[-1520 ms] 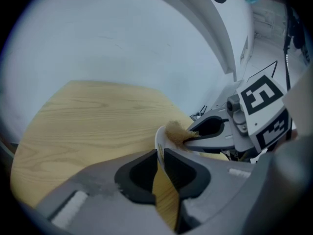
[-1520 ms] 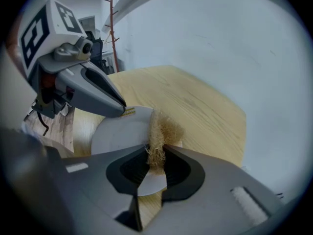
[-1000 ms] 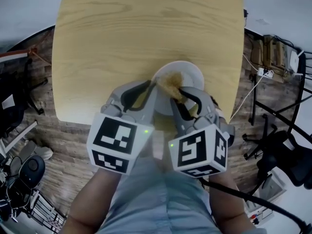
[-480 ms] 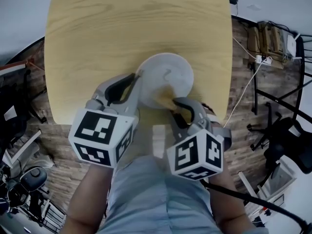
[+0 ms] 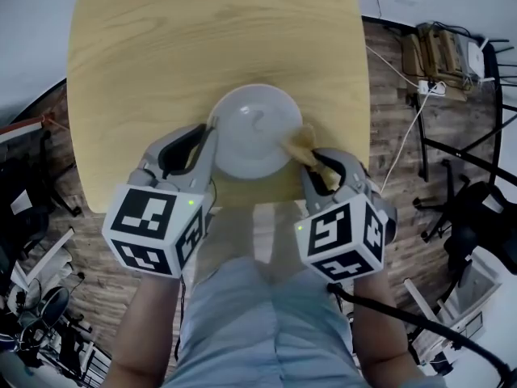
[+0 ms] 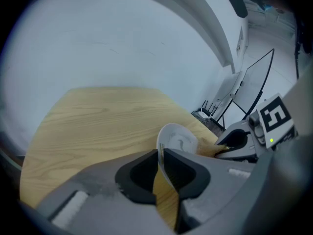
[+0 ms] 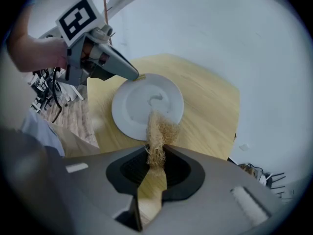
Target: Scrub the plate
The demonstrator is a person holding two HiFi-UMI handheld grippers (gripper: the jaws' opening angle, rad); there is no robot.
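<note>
Plate (image 5: pixel 246 132): white and round, it is lying on the table, near the edge closest to the person, with a small pale mark in its middle.
Table (image 5: pixel 202 39): light wood with rounded corners; it is carrying only the plate.
Left gripper (image 5: pixel 212 132): it is pointing downward at the plate's left side. Its jaws are closing on the plate's rim, which is standing as a thin white edge between the two dark pads in the left gripper view. I cannot tell whether the rim is lifted off the wood.
Right gripper (image 5: pixel 311 158): it is pointing steeply downward at the plate's right side. Its jaws are pinching a scrubber and are almost together around it.
Scrubber (image 7: pixel 159 131): a tan, fibrous tuft. Its free end is sticking out beyond the jaws and is reaching over the plate's rim, just touching the white surface there.
Hands: each one is holding its gripper from behind, below the marker cubes, in the head view.
Clothing (image 5: pixel 266 322): light blue, it is filling the bottom of the head view.
Floor (image 5: pixel 404 136): brown planks; white cables are lying on it at the right.
</note>
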